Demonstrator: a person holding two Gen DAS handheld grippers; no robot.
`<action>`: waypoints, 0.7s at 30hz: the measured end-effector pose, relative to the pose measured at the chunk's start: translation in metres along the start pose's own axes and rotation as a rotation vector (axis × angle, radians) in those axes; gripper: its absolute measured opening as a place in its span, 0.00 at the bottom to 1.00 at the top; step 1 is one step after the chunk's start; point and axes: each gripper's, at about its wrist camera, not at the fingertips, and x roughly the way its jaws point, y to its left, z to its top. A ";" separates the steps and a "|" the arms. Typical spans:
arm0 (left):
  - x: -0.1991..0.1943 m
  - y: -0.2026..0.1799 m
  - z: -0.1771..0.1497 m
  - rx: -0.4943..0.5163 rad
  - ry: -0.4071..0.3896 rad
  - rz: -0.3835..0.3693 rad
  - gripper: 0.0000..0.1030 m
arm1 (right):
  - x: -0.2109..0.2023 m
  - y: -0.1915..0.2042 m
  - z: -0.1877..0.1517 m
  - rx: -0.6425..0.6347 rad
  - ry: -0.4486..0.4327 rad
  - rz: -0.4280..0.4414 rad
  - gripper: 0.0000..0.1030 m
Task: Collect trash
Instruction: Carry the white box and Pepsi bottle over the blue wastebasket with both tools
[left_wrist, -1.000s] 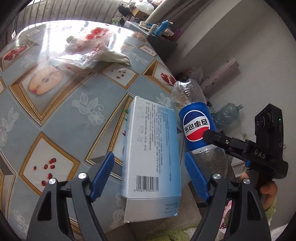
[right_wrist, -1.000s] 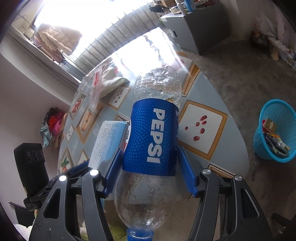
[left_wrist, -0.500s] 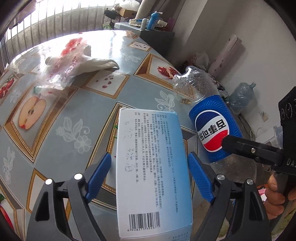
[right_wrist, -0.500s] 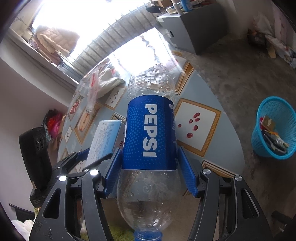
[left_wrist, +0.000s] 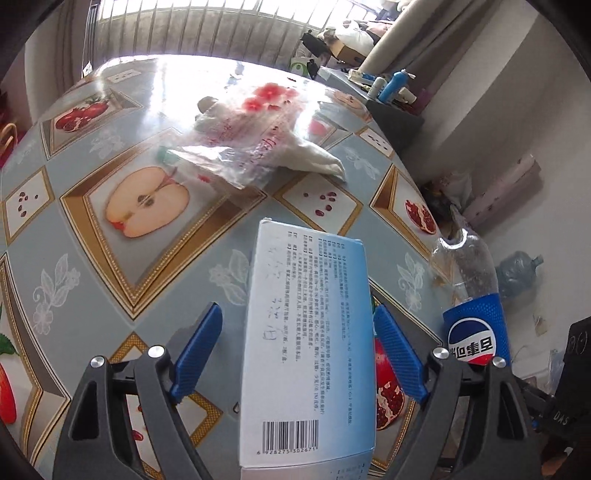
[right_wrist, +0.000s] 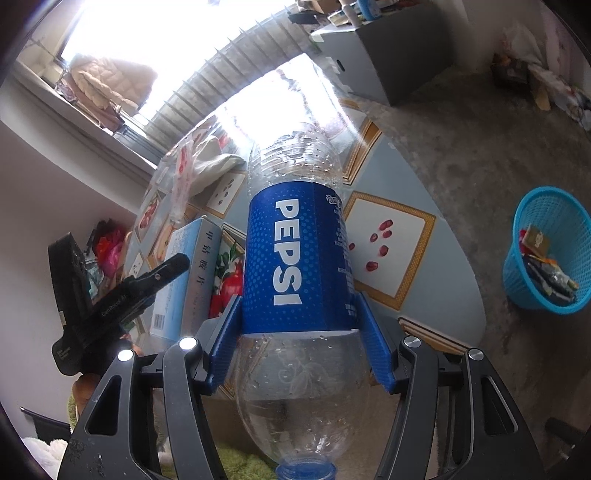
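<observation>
Pepsi bottle (right_wrist: 295, 258), empty and clear with a blue label, sits clamped between the blue pads of the right gripper (right_wrist: 297, 334), cap end toward the camera, held above the edge of the worktop (right_wrist: 417, 280). Left gripper (left_wrist: 297, 352) has its jaws spread wide; the light-blue carton (left_wrist: 308, 347), printed with text and a barcode, lies between them, with a clear gap at the left pad (left_wrist: 197, 349) and the right pad close beside the carton's edge. The carton rests on the fruit-patterned tablecloth near the worktop's edge. Farther back on the worktop lies a crumpled clear plastic bag (left_wrist: 251, 147) with red flower prints, partly over a white cloth (left_wrist: 317, 158). On the floor to the right stands a blue mesh wastebasket (right_wrist: 546, 254) holding some scraps.
</observation>
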 end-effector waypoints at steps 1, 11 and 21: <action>-0.003 0.000 0.000 0.002 -0.004 -0.003 0.80 | -0.001 0.000 0.000 0.001 0.001 -0.001 0.56; -0.018 0.001 -0.034 0.030 0.132 -0.105 0.81 | -0.006 -0.005 -0.001 0.026 0.009 0.005 0.57; -0.025 -0.017 -0.039 0.089 0.111 -0.122 0.81 | -0.003 0.003 -0.004 0.003 0.016 0.005 0.57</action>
